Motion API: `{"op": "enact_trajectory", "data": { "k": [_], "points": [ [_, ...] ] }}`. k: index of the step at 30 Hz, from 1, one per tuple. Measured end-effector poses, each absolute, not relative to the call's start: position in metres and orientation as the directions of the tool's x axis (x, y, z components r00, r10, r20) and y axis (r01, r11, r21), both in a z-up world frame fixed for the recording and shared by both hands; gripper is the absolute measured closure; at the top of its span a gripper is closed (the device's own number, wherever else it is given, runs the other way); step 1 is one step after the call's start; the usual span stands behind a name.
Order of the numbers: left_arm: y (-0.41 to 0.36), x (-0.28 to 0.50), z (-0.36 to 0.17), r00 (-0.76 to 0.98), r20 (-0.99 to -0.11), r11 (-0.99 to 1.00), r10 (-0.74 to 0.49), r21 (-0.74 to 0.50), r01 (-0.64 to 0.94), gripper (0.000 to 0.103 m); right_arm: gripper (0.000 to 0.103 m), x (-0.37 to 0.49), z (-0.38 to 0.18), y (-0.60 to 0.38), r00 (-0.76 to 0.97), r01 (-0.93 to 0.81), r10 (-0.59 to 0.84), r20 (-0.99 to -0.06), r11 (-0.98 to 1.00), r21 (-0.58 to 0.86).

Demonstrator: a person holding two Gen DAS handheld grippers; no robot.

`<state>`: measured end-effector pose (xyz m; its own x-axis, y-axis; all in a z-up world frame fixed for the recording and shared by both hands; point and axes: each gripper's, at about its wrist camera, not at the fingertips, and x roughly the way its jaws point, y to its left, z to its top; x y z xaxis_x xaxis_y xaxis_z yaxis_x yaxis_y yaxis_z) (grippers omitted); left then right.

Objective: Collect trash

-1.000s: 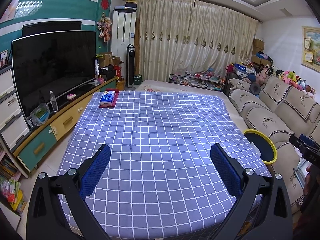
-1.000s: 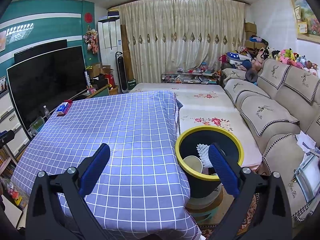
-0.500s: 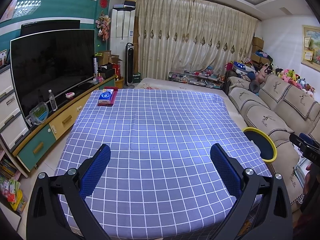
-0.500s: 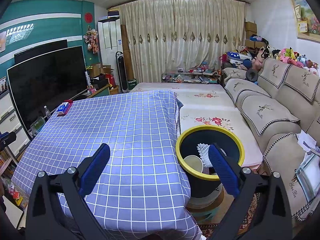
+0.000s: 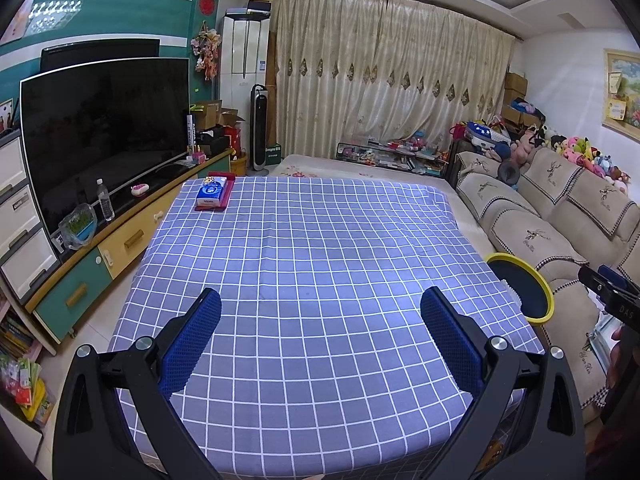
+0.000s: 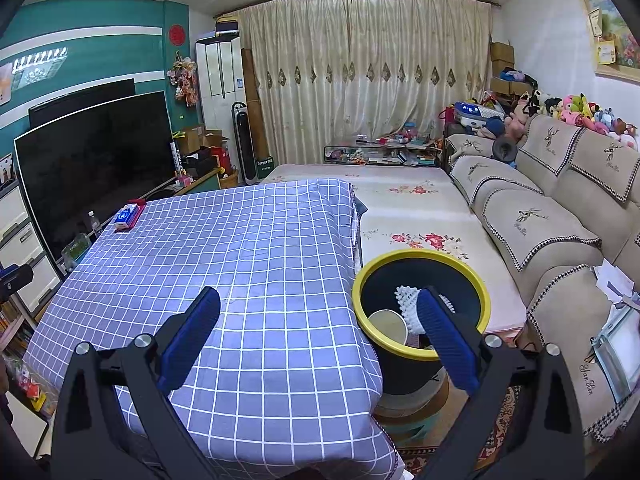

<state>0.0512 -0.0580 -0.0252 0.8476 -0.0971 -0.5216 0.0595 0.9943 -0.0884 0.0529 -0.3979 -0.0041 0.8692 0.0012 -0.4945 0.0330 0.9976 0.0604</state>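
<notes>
Hovering over a checked-cloth surface point(image 5: 320, 272), the left gripper point(image 5: 320, 336) and right gripper point(image 6: 320, 328) hold their jaws wide apart, empty. The trash sits in the yellow-rimmed bin point(image 6: 482, 292) beside it: seemingly a light, crushable paper cup point(image 6: 387, 322), best pinched at its rim.

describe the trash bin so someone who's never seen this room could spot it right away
Find the big table under the purple-blue checked cloth; the round black trash bin with a bright yellow rim stands on the floor at its right edge, between table and beige sofa. A paper cup and a white bristly piece lie inside. Nothing else nearby has that yellow ring.
</notes>
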Motion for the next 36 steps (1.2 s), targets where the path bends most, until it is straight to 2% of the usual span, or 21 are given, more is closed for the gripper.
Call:
{"op": "enact_trajectory", "data": {
  "k": [36],
  "points": [
    [-0.0607, 0.0609, -0.0242, 0.839, -0.532, 0.992, -0.112, -0.108, 0.064, 0.005, 0.009, 0.0568, -0.0135, -0.3917, 0.862, 0.030, 0.006, -0.506, 0.998, 0.063]
  ]
}}
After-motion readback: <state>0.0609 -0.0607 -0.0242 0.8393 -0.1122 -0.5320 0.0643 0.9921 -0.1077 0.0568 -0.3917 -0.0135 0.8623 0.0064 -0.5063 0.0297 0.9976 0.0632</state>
